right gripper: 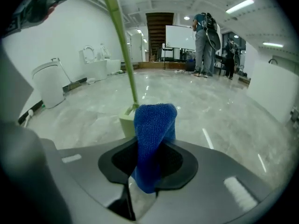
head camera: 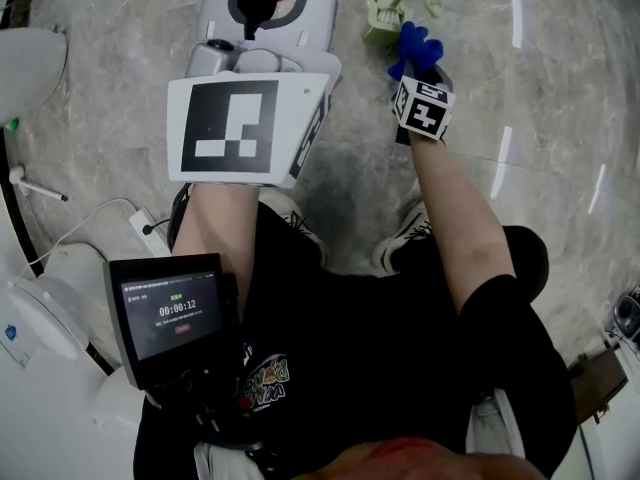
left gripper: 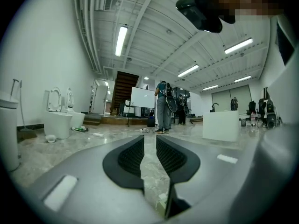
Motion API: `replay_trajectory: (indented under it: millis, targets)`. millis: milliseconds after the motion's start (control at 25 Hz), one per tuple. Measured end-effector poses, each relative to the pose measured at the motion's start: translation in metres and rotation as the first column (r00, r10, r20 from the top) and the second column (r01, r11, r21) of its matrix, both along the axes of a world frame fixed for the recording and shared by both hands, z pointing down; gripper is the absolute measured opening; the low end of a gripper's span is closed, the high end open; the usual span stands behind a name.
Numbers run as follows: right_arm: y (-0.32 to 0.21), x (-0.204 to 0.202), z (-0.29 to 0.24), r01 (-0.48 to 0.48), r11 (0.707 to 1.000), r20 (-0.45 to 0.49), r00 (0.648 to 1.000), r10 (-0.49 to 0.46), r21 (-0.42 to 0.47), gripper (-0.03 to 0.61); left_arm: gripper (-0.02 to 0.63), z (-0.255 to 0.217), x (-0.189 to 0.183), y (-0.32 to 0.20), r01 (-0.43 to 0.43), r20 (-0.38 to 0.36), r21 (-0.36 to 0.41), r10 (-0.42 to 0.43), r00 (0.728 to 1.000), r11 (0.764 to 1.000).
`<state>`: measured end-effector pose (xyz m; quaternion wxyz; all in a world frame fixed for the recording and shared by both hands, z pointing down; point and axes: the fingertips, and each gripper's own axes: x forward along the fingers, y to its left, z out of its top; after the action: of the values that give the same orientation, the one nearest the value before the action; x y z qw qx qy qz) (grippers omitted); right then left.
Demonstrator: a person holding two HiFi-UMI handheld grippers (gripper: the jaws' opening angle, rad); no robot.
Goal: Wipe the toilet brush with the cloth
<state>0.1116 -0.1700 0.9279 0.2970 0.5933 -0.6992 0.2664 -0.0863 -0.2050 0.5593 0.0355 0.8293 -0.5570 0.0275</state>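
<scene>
We record the right gripper (right gripper: 149,147) pinching the blue cloth (right gripper: 155,122) near the toilet brush (right gripper: 122,45); the left gripper (left gripper: 149,154), nearly closed, clamps that brush.

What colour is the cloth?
Blue; the cloth shows best in the right gripper view.

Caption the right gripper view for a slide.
Right gripper, shut on a blue cloth, close to the head of the green toilet brush.

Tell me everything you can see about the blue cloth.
The blue cloth is a fuzzy, microfibre-looking rag, folded into a rounded hump. The right gripper clamps its middle, one end hanging below the grip. It sits right beside the pale green toilet brush head; whether they touch is unclear.
</scene>
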Motion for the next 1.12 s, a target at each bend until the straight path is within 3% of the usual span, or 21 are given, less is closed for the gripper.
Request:
replay_trajectory:
  millis: [80,240,560,720,880,1000,1120]
  targets:
    - [0.006,-0.030,0.010,0.022,1.000,0.054,0.998,-0.022,-0.015,0.098,0.083,0.006,0.000,0.000,-0.006,0.037,0.005,0.006,0.999,1.000]
    - [0.001,-0.066,0.021,0.049,0.998,0.142,0.989,-0.044,-0.034,0.098,0.083,0.008,-0.001,-0.003,0.009,0.003,-0.028,-0.009,1.000,1.000]
    - [0.005,-0.068,0.014,0.014,0.998,0.182,0.983,-0.003,-0.061,0.098,0.083,0.001,-0.002,-0.002,0.011,0.004,-0.026,-0.011,1.000,1.000]
    - [0.018,-0.103,-0.018,0.003,0.999,0.310,0.951,0.012,-0.047,0.097,0.083,0.000,0.006,-0.002,-0.014,0.024,-0.010,0.014,1.000,1.000]
    - [-0.013,-0.134,-0.037,-0.028,1.000,0.424,0.905,0.027,-0.004,0.097,0.083,0.004,0.006,-0.005,-0.016,0.000,-0.028,0.016,1.000,0.999]
    - [-0.042,-0.133,-0.018,-0.104,0.994,0.477,0.873,0.106,-0.031,0.097,0.083,0.012,-0.002,-0.006,-0.020,0.005,-0.030,0.020,1.000,0.999]
    - [-0.060,-0.120,-0.002,-0.109,0.993,0.468,0.876,0.118,-0.048,0.097,0.083,0.019,-0.006,-0.003,-0.026,0.044,-0.038,0.027,0.999,0.999]
